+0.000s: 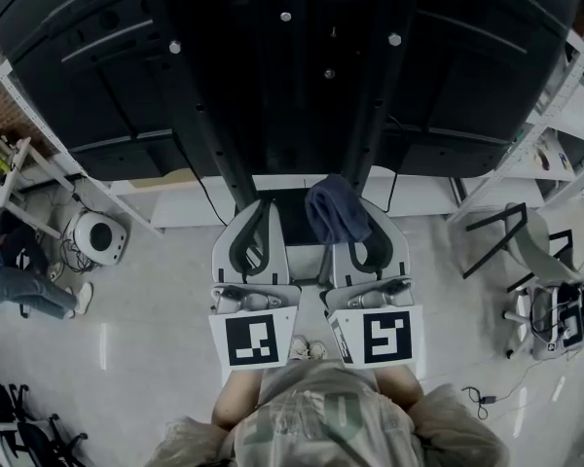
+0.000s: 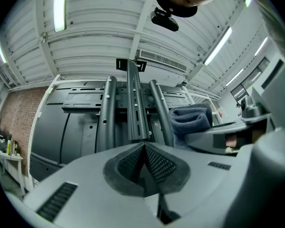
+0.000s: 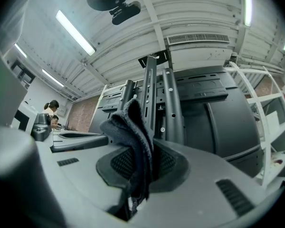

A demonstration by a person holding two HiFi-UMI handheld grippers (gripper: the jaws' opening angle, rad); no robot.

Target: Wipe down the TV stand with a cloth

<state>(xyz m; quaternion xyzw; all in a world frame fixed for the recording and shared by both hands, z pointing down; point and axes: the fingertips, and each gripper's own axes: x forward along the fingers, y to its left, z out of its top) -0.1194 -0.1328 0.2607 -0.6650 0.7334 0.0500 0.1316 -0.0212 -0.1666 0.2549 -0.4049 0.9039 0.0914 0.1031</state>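
Grippers: two, the left gripper [image 1: 255, 212] and the right gripper [image 1: 353, 236]. Marker cubes: two, one on the left [image 1: 252, 339] and one on the right [image 1: 384, 337]. Cloth [image 1: 336, 210]: one. TV stand [image 2: 135, 103]: one, with three uprights. Screen [image 1: 78, 76]: one. White shelf units: two, one on the left [image 1: 19, 163] and one on the right [image 1: 565, 134]. Chair [image 1: 511, 241]: one. Round white floor appliance [image 1: 97, 236]: one.

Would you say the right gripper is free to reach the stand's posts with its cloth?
Probably yes: the right gripper holds the cloth right before the posts, and nothing shows between them.
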